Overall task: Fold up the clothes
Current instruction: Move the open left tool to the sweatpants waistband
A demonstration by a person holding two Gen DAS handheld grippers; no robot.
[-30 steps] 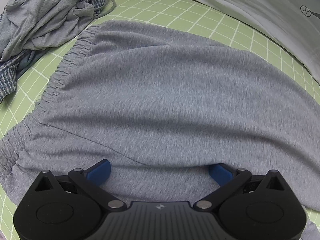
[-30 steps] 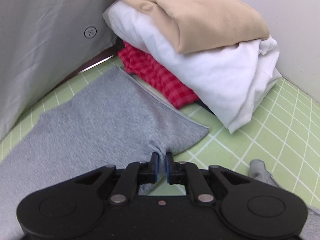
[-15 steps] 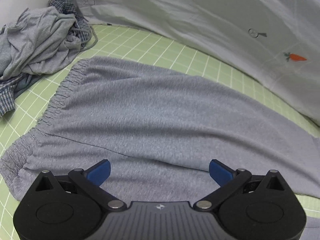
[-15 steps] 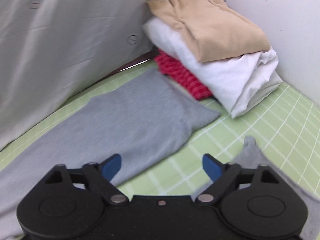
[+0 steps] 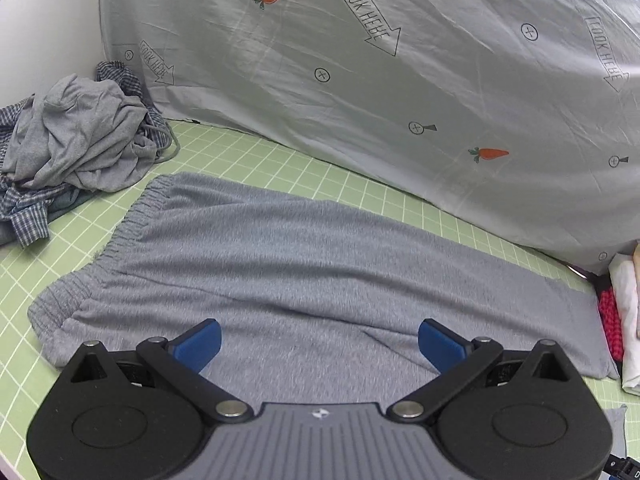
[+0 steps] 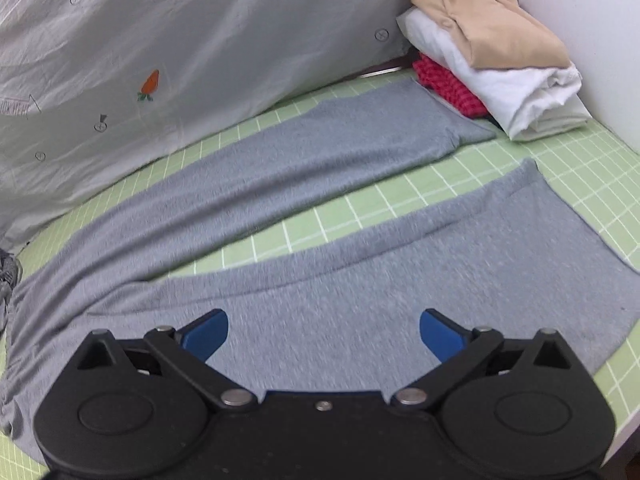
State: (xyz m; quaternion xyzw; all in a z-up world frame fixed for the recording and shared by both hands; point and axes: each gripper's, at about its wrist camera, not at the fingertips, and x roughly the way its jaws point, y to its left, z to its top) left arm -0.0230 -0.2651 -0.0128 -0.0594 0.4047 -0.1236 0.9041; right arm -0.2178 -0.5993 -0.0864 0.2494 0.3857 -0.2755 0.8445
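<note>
The left tool (image 5: 319,344) hangs with its blue fingers (image 5: 198,343) spread wide and nothing between them, just above the near edge of the grey sweatpants (image 5: 304,264). The right tool (image 6: 324,332) is likewise spread wide and empty, over the nearer trouser leg.

The sweatpants lie flat on the green gridded mat (image 5: 360,188) that covers the tabletop. Their gathered waistband (image 5: 132,224) faces the left edge, and the two legs run toward the right edge. In the right wrist view the legs part in a narrow V, with a strip of mat showing between them; the near leg (image 6: 460,248) ends near the right edge, and the far leg (image 6: 320,152) reaches the folded stack.

At the far left corner sits a crumpled heap of grey and blue checked clothes (image 5: 72,144), just beside the waistband but apart from it. At the far right corner stands a stack of folded clothes (image 6: 492,64): tan on top, white beneath, red checked at the bottom, its foot touching the far leg's hem.

Along the far edge hangs a grey printed sheet (image 5: 400,80) with carrots and arrows.
</note>
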